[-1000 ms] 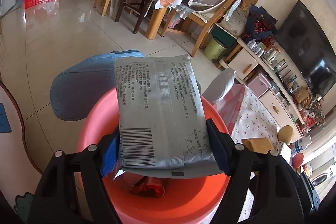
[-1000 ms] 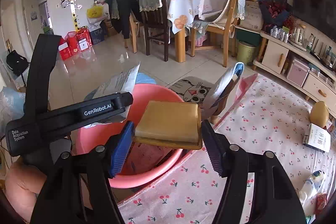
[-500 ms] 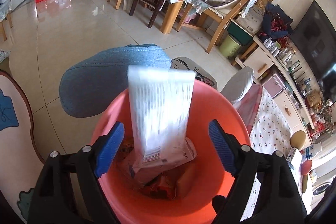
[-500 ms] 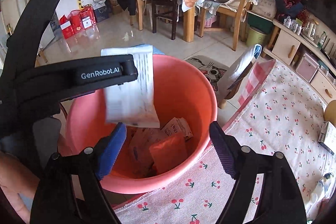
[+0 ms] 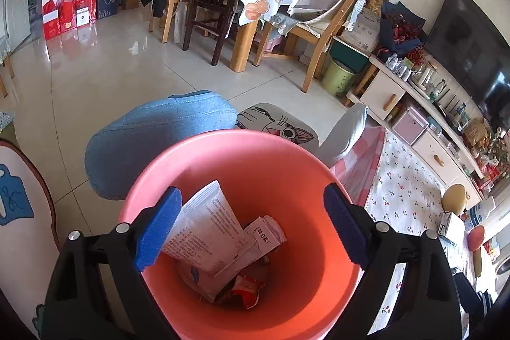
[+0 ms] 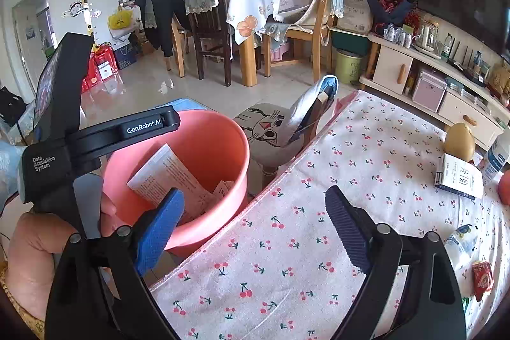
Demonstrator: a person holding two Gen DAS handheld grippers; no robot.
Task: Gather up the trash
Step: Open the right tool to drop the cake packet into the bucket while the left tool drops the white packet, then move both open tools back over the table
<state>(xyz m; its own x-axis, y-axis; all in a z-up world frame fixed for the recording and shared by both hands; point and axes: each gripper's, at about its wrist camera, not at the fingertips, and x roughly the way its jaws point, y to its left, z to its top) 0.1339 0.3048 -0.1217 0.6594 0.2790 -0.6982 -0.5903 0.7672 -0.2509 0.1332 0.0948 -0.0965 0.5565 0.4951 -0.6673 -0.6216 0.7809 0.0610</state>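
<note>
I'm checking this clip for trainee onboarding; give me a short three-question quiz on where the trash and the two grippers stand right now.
1. True or false: the silver printed pouch lies inside the round pink plastic bucket.
2. Which gripper hangs over the cherry-print tablecloth: A) left gripper, B) right gripper?
3. Fill in: the flat red packet lies on the ____.

Key: 1 true. 2 B; both grippers' fingers are opening with nothing between them. 3 tablecloth, near its right edge in the right wrist view.
</note>
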